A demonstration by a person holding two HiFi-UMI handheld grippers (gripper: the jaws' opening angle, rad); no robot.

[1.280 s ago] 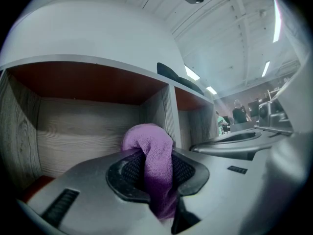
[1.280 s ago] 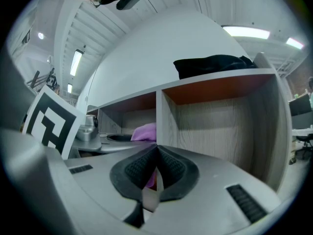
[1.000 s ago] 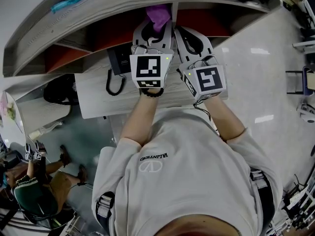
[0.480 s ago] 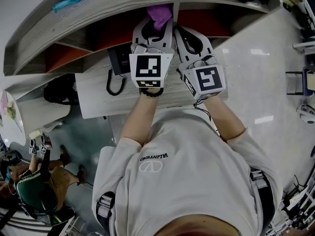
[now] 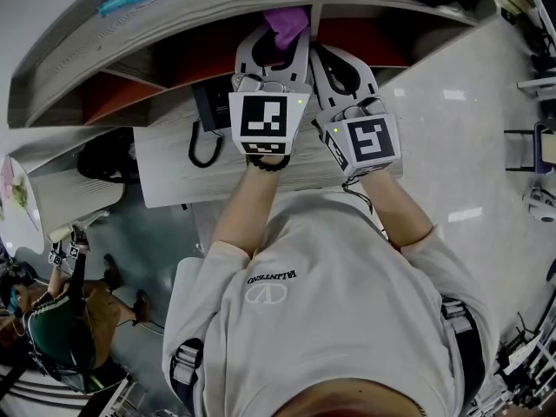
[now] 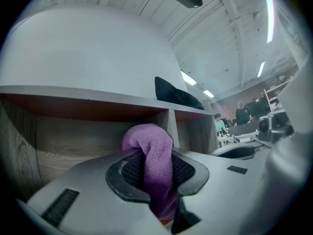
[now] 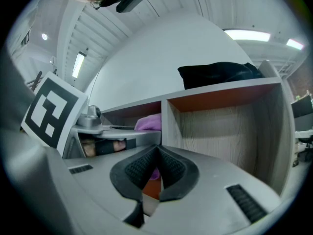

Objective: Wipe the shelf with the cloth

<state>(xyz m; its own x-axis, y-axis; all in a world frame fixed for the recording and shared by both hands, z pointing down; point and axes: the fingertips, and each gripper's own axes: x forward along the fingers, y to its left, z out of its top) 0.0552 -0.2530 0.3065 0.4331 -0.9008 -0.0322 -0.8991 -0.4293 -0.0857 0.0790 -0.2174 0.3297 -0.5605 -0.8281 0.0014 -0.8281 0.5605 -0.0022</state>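
The cloth (image 6: 152, 153) was purple. The shelf (image 7: 222, 126) showed pale grey wood grain, with rust-red undersides to its boards. The left gripper (image 6: 156, 177) and right gripper (image 7: 155, 169) were grey, their fingers (image 7: 134, 168) lined with black ribbed pads. Each marker cube (image 5: 266, 120) was white with black square patterns. The bundle (image 7: 217, 75) on the shelf's top board was black.

The only readable print is on the person's white shirt (image 5: 347, 320): the word "VALENTINO" (image 5: 271, 278) in dark letters across the chest, upside down in the head view, with a pale round V emblem (image 5: 265, 294) just beside it on the near side. The left cube (image 5: 263, 120) and right cube (image 5: 369, 142) bear black-and-white square code markers only, with no letters or numbers. Nothing else legible shows.
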